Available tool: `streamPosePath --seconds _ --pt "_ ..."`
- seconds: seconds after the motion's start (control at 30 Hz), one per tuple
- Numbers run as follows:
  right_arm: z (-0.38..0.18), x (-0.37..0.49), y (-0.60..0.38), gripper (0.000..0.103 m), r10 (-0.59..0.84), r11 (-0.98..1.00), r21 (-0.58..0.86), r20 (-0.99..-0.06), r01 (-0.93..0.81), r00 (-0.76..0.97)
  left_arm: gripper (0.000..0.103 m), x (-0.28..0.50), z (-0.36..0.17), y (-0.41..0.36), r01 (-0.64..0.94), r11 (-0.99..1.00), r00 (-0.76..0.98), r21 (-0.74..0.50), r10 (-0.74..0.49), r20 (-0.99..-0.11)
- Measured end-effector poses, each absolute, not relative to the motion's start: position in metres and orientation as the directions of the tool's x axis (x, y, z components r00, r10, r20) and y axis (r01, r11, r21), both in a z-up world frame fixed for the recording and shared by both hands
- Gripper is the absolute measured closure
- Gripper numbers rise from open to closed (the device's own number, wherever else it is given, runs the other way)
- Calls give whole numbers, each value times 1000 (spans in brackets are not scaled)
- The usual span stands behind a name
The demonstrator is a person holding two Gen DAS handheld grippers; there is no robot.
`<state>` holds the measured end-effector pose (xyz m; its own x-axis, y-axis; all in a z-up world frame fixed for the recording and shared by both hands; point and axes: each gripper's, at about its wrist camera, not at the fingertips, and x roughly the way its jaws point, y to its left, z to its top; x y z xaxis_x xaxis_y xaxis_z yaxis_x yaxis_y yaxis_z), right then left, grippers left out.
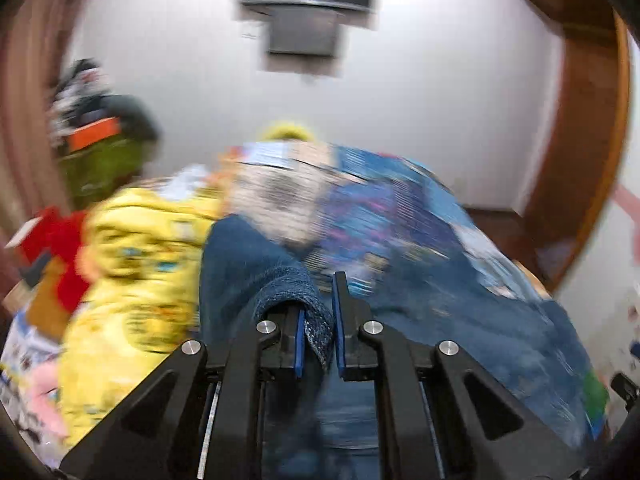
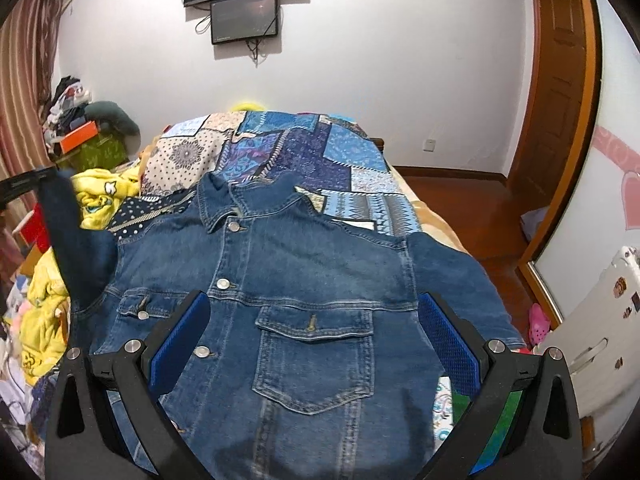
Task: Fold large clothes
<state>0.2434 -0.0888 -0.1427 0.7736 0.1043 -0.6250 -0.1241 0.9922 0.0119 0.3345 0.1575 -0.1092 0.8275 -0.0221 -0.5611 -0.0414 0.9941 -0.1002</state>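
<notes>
A blue denim jacket (image 2: 304,280) lies front up on the patchwork bedspread (image 2: 304,152), collar toward the far wall. My right gripper (image 2: 312,332) is open and empty, hovering over the jacket's chest pocket (image 2: 316,360). My left gripper (image 1: 320,316) is shut on the jacket's left sleeve cuff (image 1: 316,328) and holds it lifted; in the right wrist view that raised sleeve (image 2: 72,248) stands up at the left, with the left gripper's black body (image 2: 24,184) at its top. The jacket's right sleeve (image 2: 460,280) lies flat near the bed's right edge. The left wrist view is motion-blurred.
Yellow printed clothes (image 2: 96,196) are piled at the bed's left side. A heap of things with an orange box (image 2: 76,136) stands at the far left by the curtain. Two screens (image 2: 244,16) hang on the wall. A wooden door (image 2: 560,100) and floor lie right.
</notes>
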Motion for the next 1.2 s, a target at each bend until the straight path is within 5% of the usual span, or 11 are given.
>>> streamPosePath --seconds 0.27,0.4,0.47,0.53,0.6,0.67,0.97,1.2 --pt "-152 232 -133 0 66 998 30 -639 -62 766 93 355 -228 42 158 976 559 -148 -212 -801" --pt "-156 228 -152 0 40 999 30 -649 -26 760 92 349 -255 19 161 985 490 -58 -131 -862" --pt "-159 227 -159 0 35 999 37 -654 -14 756 85 343 -250 25 160 983 477 -92 -158 -865" --pt "-160 226 -163 0 28 999 40 -657 -2 753 69 338 -243 34 146 978 470 -147 -199 -860" --pt "-162 227 -166 0 21 999 45 -658 11 752 41 327 -229 51 98 977 515 -189 -212 -830" --pt "-162 227 -167 0 24 999 53 -657 14 754 30 318 -216 72 36 974 565 -226 -206 -799" --pt "-165 232 -163 0 33 999 51 -657 1 753 27 317 -243 178 -303 782 534 -545 -335 -777" --pt "-171 237 -166 0 -3 1000 18 -672 21 741 27 333 -287 204 -389 582 530 -714 -493 -690"
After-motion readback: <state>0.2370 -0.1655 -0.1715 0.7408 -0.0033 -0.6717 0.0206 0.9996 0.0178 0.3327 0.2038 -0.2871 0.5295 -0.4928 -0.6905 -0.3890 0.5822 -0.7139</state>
